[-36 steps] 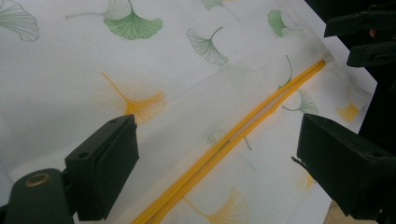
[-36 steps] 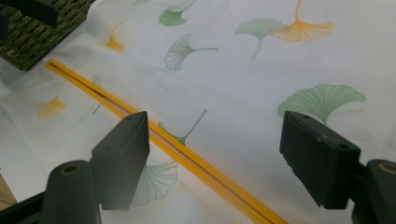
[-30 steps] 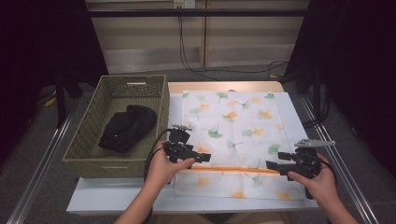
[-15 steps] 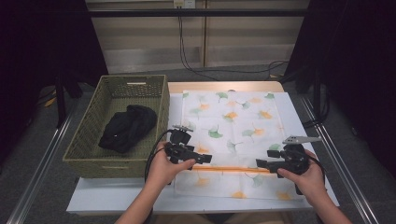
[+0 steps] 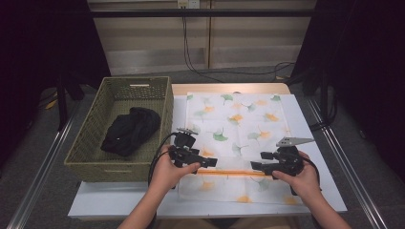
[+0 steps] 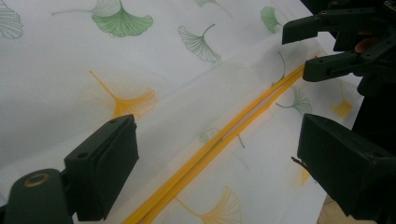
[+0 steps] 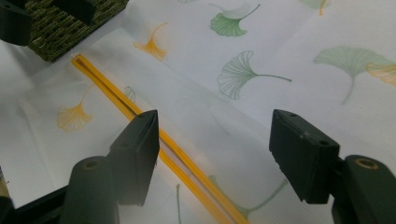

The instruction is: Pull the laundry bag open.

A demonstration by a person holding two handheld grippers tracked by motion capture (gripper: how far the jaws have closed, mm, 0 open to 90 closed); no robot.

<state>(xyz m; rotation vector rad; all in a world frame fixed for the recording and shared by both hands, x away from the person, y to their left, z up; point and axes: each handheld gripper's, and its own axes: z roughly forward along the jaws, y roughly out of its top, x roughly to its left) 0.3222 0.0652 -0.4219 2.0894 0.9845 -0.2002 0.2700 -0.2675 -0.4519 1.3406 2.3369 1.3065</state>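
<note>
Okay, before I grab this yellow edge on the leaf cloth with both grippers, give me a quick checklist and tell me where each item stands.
1. Left gripper open over the yellow edge: ok.
2. Right gripper open; its jaws have just been closing, pads not pressing the cloth: ok.
3. Yellow edge straight between the two grippers: ok.
4. Leaf cloth flat on the table: ok.
5. Basket clear of the cloth: ok.

Table (image 5: pixel 310 191): white top, pale wooden strip shown at its far edge. Floor (image 5: pixel 43 157): grey, dimly lit; metal rails (image 5: pixel 351 164) are laid along both sides of the table. Rear wall (image 5: pixel 248 43): light panelled boards, crossed by a dark horizontal bar. Cables (image 5: pixel 191 52): black, hung from an outlet at the top and trailed across the floor. Dark curtains (image 5: pixel 372 71) are hung at left and right.
</note>
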